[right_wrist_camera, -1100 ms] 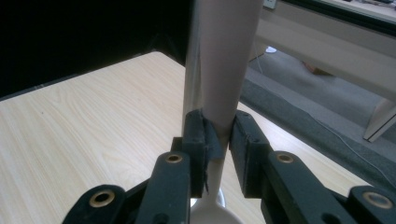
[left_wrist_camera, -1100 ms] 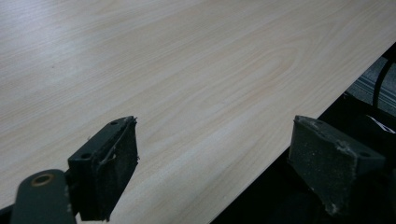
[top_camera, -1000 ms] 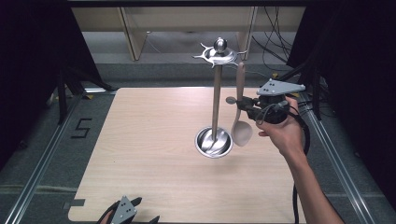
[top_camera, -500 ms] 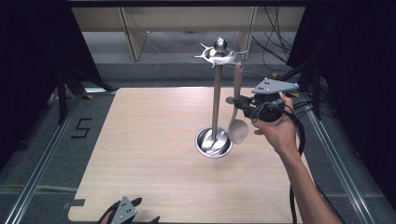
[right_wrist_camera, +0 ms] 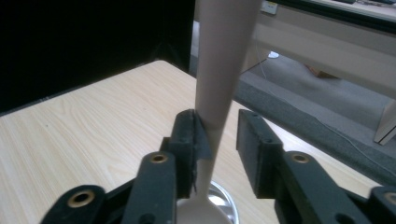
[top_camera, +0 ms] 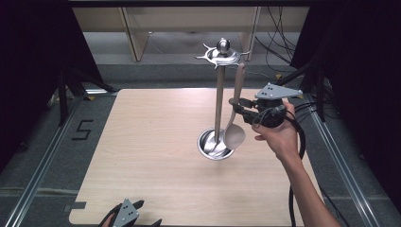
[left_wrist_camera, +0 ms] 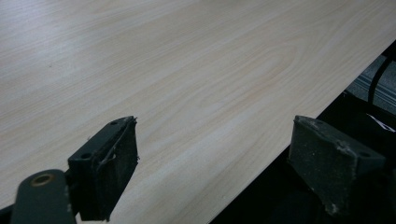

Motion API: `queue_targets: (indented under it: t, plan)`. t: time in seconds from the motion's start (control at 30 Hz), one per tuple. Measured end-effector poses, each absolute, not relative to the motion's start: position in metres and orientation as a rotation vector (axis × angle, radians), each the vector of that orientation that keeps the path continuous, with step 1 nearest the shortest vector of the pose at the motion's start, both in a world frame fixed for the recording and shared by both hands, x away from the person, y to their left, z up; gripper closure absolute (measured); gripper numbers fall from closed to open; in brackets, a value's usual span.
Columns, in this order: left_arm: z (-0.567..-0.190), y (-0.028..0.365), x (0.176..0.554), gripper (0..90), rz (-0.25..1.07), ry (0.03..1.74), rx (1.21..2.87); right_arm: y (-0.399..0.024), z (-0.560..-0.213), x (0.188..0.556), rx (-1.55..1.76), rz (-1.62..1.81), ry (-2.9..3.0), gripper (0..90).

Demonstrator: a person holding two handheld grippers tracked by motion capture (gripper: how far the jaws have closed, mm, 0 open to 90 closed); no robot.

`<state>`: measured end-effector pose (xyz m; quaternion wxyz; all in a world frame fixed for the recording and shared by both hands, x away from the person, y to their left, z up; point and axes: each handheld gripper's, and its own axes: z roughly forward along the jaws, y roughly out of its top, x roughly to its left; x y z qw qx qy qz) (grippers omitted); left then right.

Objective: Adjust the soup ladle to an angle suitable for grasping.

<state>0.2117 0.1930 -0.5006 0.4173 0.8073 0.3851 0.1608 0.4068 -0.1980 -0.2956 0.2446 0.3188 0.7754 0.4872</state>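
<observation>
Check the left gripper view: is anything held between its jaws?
No. The left gripper has its jaws spread wide over the bare wooden table, with nothing between them.

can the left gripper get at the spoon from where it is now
Probably not without a long move. The left gripper sits open at the table's near edge, while the spoon hangs on the stand far across, with the right gripper already around its handle.

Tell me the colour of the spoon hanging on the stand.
Pale beige, almost cream. The spoon shows best in the high view, bowl down by the stand's base.
</observation>
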Motion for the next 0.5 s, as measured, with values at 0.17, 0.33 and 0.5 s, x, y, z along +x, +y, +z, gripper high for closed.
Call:
queue_targets:
  t: [0.17,0.33,0.5]
  plan:
    - [-0.501,0.193,0.212,15.1,0.401,0.974,2.01,-0.203,-0.299,0.399,0.882,1.381,2.085,57.0]
    - [-0.501,0.193,0.212,15.1,0.394,0.979,1.996,-0.21,-0.309,0.39,0.903,1.42,2.058,52.0]
    - [-0.501,0.194,0.212,15.1,0.403,0.977,2.009,-0.217,-0.318,0.382,0.917,1.422,2.045,48.8]
